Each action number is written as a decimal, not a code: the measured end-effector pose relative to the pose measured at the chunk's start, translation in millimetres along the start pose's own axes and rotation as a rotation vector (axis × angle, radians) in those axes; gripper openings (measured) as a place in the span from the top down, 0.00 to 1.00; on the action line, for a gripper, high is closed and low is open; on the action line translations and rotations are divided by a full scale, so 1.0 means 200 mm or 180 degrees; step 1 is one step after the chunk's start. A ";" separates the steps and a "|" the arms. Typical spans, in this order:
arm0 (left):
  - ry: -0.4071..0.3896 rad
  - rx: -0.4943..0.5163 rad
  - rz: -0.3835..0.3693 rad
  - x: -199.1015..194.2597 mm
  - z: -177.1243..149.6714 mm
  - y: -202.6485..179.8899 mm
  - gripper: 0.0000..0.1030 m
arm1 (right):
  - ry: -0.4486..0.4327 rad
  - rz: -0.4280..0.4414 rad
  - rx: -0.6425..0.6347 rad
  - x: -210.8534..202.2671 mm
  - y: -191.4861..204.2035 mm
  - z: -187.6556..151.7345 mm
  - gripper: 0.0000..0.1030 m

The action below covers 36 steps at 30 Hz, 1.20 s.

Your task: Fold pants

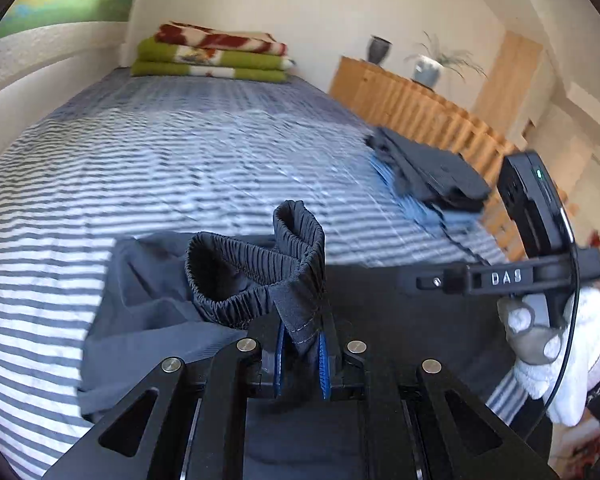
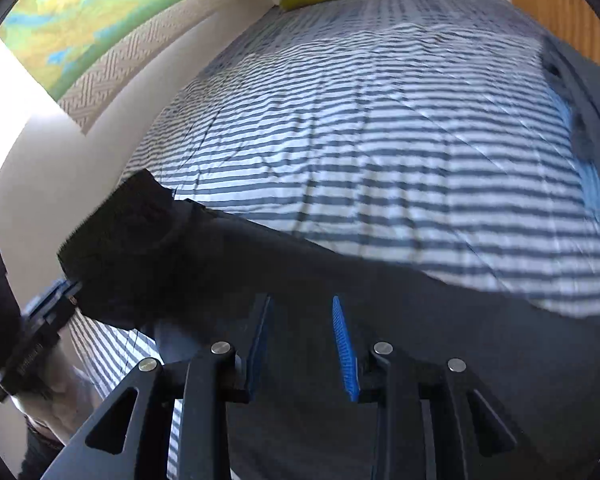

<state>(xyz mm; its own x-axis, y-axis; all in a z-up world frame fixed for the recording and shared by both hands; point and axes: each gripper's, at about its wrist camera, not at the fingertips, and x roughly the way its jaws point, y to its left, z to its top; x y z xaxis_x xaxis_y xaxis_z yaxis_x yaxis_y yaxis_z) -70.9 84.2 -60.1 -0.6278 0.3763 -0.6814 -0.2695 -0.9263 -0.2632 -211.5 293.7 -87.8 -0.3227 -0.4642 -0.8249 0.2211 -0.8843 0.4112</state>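
Dark grey pants (image 1: 148, 320) lie crumpled at the near edge of a striped bed (image 1: 180, 160). My left gripper (image 1: 302, 344) is shut on a fold of their elastic waistband (image 1: 252, 272), which stands up in a loop above the blue pads. To the right is my right gripper (image 1: 424, 280), held by a white-gloved hand (image 1: 556, 344). In the right wrist view the pants (image 2: 380, 320) stretch from the left gripper (image 2: 56, 292) across under my right gripper (image 2: 302, 320). Its blue pads (image 2: 344, 348) stand apart, the ribbed face bare, with cloth behind the gap.
A stack of folded dark and blue clothes (image 1: 432, 176) sits on the bed's right side by a wooden dresser (image 1: 400, 100) with a vase (image 1: 379, 49) and a potted plant (image 1: 426, 70). Folded green and red blankets (image 1: 212, 56) lie at the far end. A wall runs along the left.
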 end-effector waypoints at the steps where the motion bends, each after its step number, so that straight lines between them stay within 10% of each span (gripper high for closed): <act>1: 0.0108 0.0151 -0.0046 0.07 -0.07 -0.14 0.88 | 0.0005 0.0005 0.0120 -0.05 -0.09 -0.07 0.68; 10: 0.0379 0.0904 0.0108 0.34 -0.53 -0.70 0.87 | 0.0289 0.0203 0.0684 -0.06 -0.54 -0.56 0.67; 14: 0.0555 0.1146 0.0123 0.37 -0.58 -0.75 0.61 | 0.0261 0.0412 0.0763 -0.05 -0.56 -0.59 0.65; 18: 0.0509 0.1351 0.0037 0.29 -0.63 -0.79 0.55 | 0.0150 0.0265 0.0742 -0.09 -0.57 -0.58 0.64; 23: 0.0429 0.1291 0.0072 0.13 -0.63 -0.70 0.53 | -0.0149 0.0219 0.0500 -0.19 -0.47 -0.49 0.63; 36: 0.0296 0.0600 0.0364 -0.09 -0.55 -0.19 0.53 | 0.0233 -0.0421 0.0354 -0.01 -0.36 -0.53 0.64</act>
<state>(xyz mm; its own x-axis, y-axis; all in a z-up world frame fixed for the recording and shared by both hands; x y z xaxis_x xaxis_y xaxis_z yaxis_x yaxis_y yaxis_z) 30.8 109.5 -112.4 -0.5945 0.2577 -0.7617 -0.3377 -0.9397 -0.0544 -130.3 364.2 -157.1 -0.2733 -0.3423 -0.8990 0.0768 -0.9393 0.3343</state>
